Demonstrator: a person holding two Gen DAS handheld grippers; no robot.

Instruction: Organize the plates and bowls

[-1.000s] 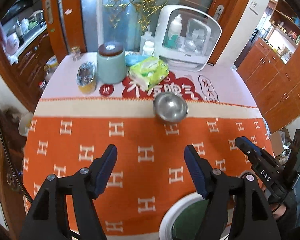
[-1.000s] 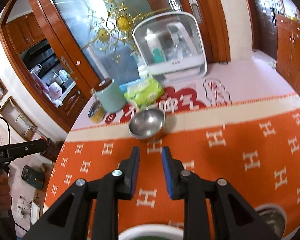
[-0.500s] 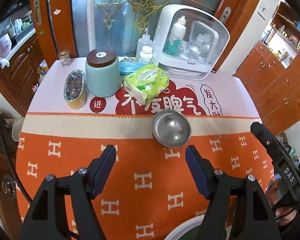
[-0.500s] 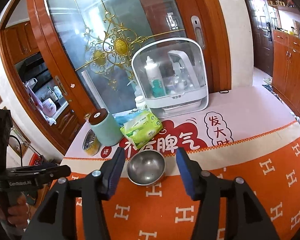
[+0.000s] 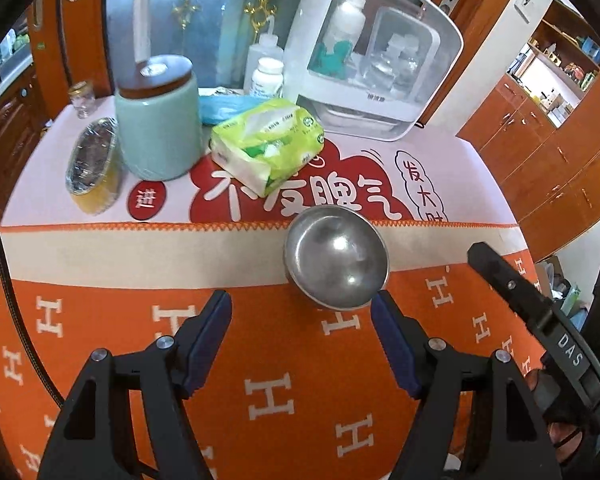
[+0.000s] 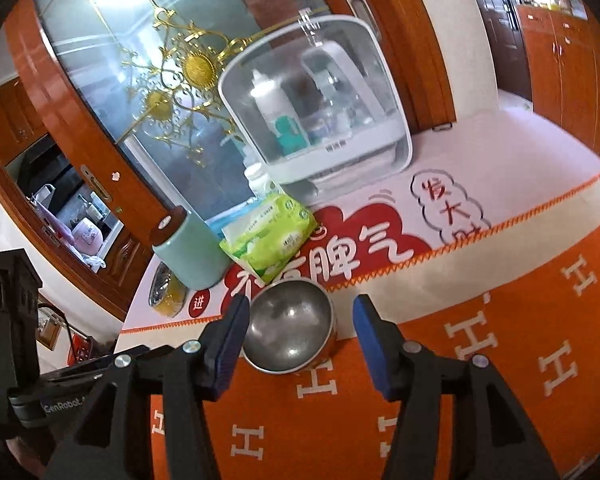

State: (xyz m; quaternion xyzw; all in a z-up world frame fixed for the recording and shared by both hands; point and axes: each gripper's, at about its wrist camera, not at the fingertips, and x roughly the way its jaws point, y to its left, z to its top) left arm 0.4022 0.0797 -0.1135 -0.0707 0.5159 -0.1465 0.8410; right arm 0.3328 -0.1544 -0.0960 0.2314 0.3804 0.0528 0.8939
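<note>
Between right claw (image 6: pixel 298 322) fingers: steel bowl (image 6: pixel 290 334), untouched.

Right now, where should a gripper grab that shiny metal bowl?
Probably the rim. The metal bowl stands upright and empty on the orange cloth, and its round sides would likely slip. The open right gripper could come from above, one finger inside, one outside the near edge.

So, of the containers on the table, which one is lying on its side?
The small foil-topped yellow tub, left of the green jar. The jar, the steel bowl and the bottles stand upright.
</note>
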